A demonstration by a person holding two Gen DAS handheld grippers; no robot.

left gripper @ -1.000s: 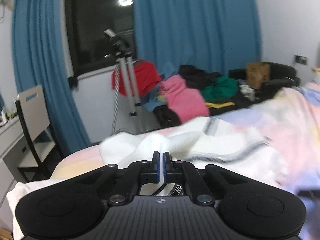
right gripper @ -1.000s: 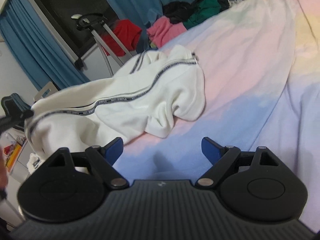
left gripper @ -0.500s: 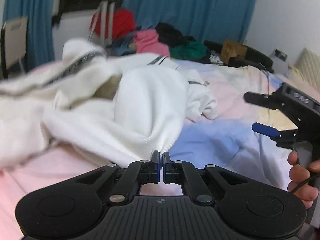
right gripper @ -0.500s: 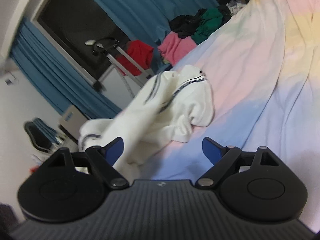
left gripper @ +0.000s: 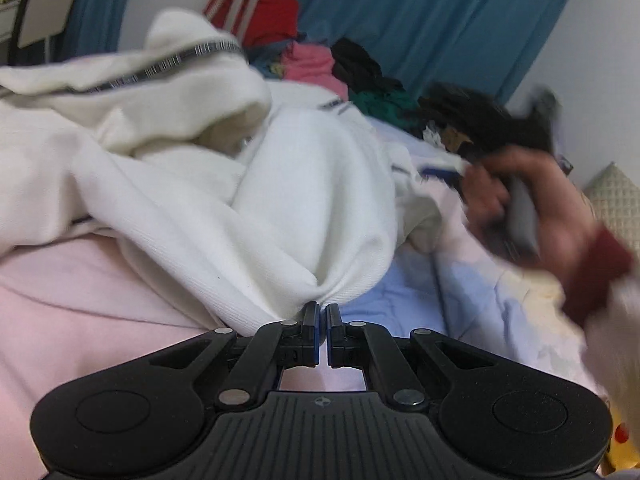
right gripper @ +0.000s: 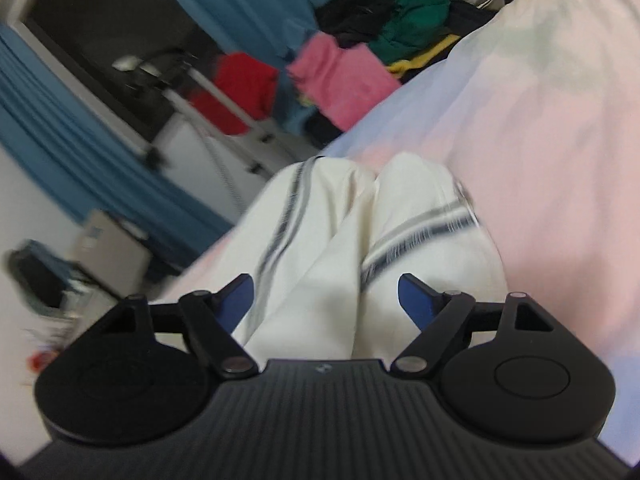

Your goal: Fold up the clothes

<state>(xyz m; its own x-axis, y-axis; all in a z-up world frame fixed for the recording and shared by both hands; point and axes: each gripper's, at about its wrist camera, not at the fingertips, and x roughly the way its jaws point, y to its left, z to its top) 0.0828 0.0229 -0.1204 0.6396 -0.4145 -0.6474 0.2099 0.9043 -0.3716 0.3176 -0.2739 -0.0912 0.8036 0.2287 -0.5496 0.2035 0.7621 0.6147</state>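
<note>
Folding has barely begun: white garment (left gripper: 248, 184) lies crumpled on the pastel bed (left gripper: 80, 280), left gripper (left gripper: 323, 312) pinched tight on a near fold, right gripper (right gripper: 326, 294) spread wide with striped cloth between its fingers, not yet clamped. Everything's left, I'd say: smoothing, squaring, folding. Far off, blue curtains (left gripper: 420, 20) and heaped clothes (right gripper: 360, 56).
</note>
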